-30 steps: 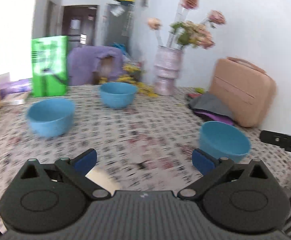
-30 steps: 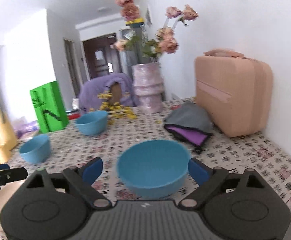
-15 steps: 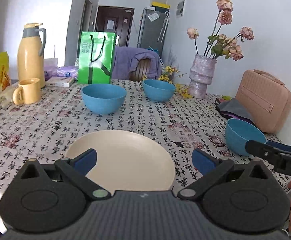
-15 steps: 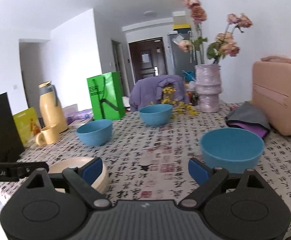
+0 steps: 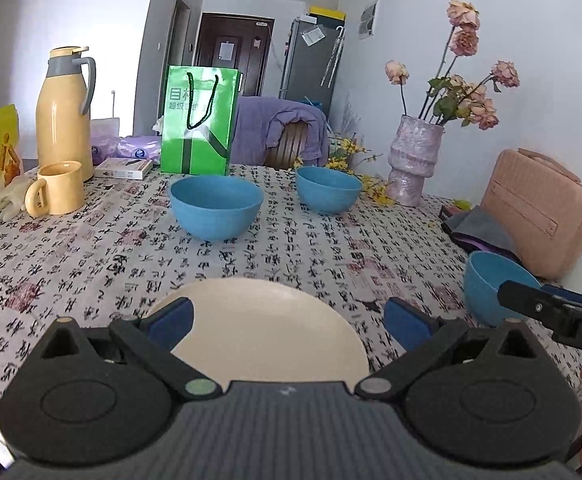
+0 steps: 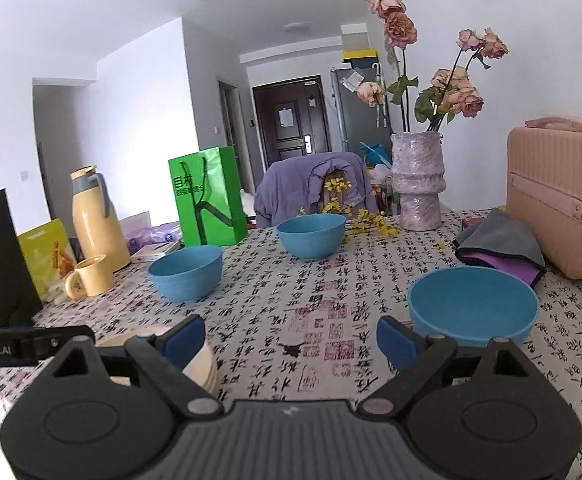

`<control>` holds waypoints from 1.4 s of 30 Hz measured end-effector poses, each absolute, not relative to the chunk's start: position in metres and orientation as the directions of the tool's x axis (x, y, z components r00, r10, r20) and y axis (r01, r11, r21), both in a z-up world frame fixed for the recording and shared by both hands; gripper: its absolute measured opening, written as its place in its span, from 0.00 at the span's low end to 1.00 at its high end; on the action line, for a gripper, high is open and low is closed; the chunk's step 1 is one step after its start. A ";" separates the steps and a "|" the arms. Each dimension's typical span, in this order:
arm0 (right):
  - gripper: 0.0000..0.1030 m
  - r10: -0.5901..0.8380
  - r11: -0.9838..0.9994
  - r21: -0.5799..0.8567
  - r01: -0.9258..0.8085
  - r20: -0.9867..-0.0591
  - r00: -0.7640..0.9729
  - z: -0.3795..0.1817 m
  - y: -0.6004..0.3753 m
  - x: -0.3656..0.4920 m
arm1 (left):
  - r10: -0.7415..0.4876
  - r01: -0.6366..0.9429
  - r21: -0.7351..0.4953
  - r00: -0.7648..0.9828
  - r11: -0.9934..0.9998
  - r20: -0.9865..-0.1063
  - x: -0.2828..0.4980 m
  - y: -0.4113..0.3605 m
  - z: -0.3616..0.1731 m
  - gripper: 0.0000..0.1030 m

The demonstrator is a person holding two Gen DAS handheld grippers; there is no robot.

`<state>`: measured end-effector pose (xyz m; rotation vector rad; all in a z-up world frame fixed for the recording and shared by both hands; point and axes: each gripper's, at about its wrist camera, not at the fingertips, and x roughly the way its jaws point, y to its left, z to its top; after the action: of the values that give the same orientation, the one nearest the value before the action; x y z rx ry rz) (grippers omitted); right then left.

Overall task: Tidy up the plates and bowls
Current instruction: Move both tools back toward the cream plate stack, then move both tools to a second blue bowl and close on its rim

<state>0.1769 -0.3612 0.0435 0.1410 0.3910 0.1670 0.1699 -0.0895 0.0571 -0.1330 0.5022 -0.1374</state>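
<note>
Cream round plate (image 5: 263, 328): stiff, light, slick; you take its rim.
Blue bowls (image 6: 473, 306): rigid, you pinch the wall.
Left gripper (image 5: 287, 316), right gripper (image 6: 289, 338): fingers spread, nothing held.

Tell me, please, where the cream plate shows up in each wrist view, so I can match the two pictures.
Left wrist: the cream plate lies low in the centre, just beyond the open left gripper.
Right wrist: only its edge shows at lower left, behind the left finger of the open right gripper.
Shared landmark: the green bag.
</note>
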 end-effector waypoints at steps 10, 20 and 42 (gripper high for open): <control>0.90 0.180 0.978 0.175 -0.118 -0.401 0.898 0.043 -0.353 0.240 | -0.135 0.056 -0.170 0.856 0.984 -0.500 0.232 -0.073 0.057 1.00; 0.86 0.330 0.940 0.234 -0.248 -0.440 0.835 0.043 -0.309 0.346 | -0.072 -0.036 -0.191 0.845 0.981 -0.530 0.327 -0.022 0.059 1.00; 0.43 0.533 0.842 0.459 -0.282 -0.628 0.568 -0.017 -0.213 0.561 | -0.174 -0.134 -0.340 0.657 0.931 -0.734 0.497 0.052 0.001 0.43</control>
<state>0.5605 -0.2127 -0.0166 0.3252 0.8402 0.4887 0.4967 0.0516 0.0011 -0.3857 0.8592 -0.0231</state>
